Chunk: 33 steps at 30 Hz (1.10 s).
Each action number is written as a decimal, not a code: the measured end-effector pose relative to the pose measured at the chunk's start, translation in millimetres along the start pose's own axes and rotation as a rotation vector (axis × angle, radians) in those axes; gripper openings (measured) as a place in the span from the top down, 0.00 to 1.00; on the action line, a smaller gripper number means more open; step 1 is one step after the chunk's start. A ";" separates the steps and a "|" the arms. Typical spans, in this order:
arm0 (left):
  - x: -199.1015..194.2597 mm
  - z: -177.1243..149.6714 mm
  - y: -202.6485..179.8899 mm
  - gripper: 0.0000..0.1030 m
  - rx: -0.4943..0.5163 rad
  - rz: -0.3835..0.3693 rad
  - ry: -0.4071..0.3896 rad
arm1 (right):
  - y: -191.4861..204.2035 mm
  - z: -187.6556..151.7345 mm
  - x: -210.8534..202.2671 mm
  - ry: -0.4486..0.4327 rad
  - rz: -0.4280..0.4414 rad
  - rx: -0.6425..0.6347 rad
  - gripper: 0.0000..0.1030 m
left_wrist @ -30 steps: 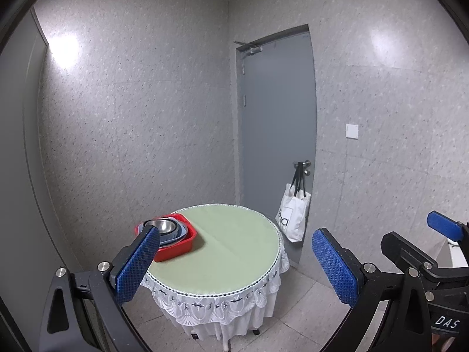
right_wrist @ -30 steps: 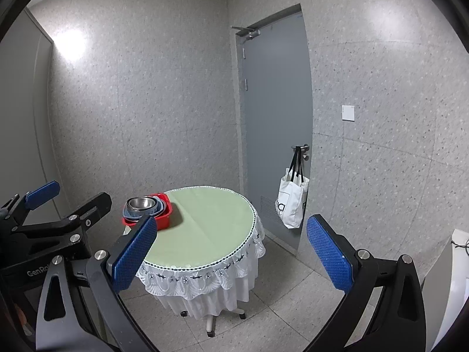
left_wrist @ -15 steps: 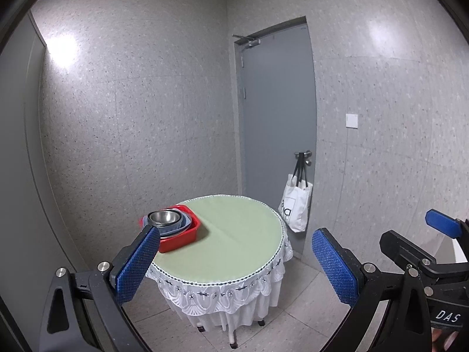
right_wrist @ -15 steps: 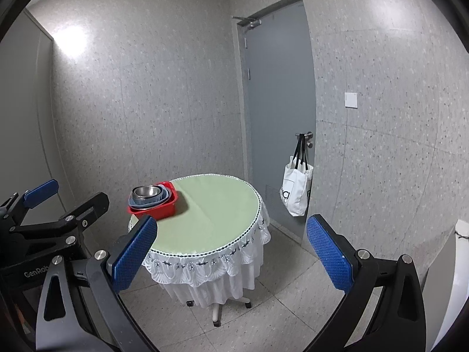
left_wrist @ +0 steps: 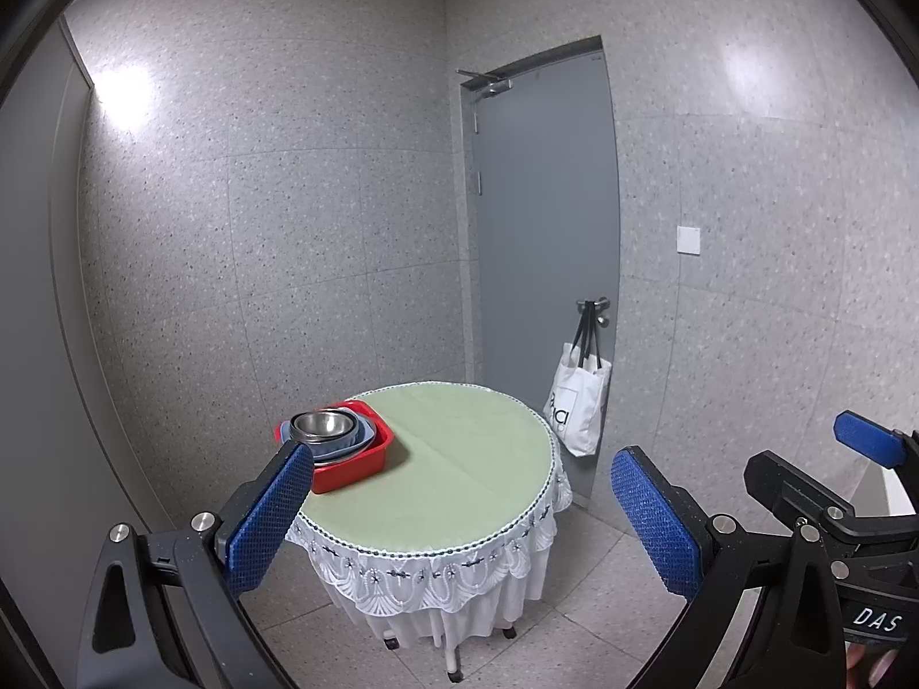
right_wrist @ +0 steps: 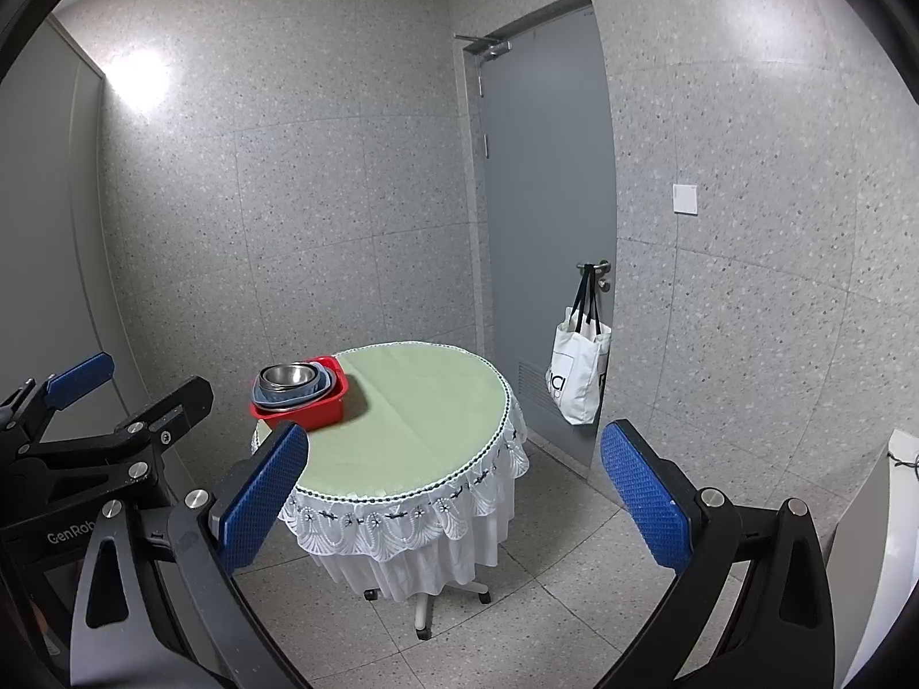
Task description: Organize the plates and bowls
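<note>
A red tub [left_wrist: 356,462] [right_wrist: 313,409] stands at the left edge of a round table [left_wrist: 459,476] [right_wrist: 413,430] with a green cloth. In it, a steel bowl [left_wrist: 320,425] [right_wrist: 285,376] sits on stacked blue-grey dishes [left_wrist: 344,443] [right_wrist: 304,393]. My left gripper [left_wrist: 454,522] is open and empty, well back from the table. My right gripper [right_wrist: 454,494] is open and empty, also well back. The right gripper shows at the right of the left wrist view [left_wrist: 850,482]; the left gripper shows at the left of the right wrist view [right_wrist: 109,413].
A grey door [left_wrist: 545,264] [right_wrist: 545,218] stands behind the table, with a white tote bag [left_wrist: 577,402] [right_wrist: 580,379] hung on its handle. A white lace skirt [left_wrist: 436,568] hangs around the table. Speckled walls close in on both sides. A white object [right_wrist: 884,545] stands at the far right.
Both grippers have drawn back and up from the table, so it looks smaller and its wheeled base shows. Both jaws have stayed open.
</note>
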<state>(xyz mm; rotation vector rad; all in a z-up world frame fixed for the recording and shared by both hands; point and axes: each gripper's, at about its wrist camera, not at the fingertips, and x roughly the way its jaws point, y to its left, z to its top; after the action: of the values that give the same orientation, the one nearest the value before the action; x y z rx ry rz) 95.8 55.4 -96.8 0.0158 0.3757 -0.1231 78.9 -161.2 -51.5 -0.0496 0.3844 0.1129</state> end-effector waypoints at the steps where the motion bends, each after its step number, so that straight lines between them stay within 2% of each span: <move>1: -0.5 0.1 0.2 0.00 0.000 0.000 0.000 | -0.2 -0.1 -0.6 -0.001 -0.001 -0.001 0.00; 33: -15.4 -10.9 14.5 0.00 -0.004 -0.029 -0.026 | -1.0 -1.5 -16.6 -0.010 -0.018 0.000 0.00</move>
<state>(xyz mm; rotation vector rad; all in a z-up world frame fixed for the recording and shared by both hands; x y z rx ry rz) 79.3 72.0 -101.5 0.0043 0.3499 -0.1514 63.2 -164.0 -46.6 -0.0524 0.3735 0.0952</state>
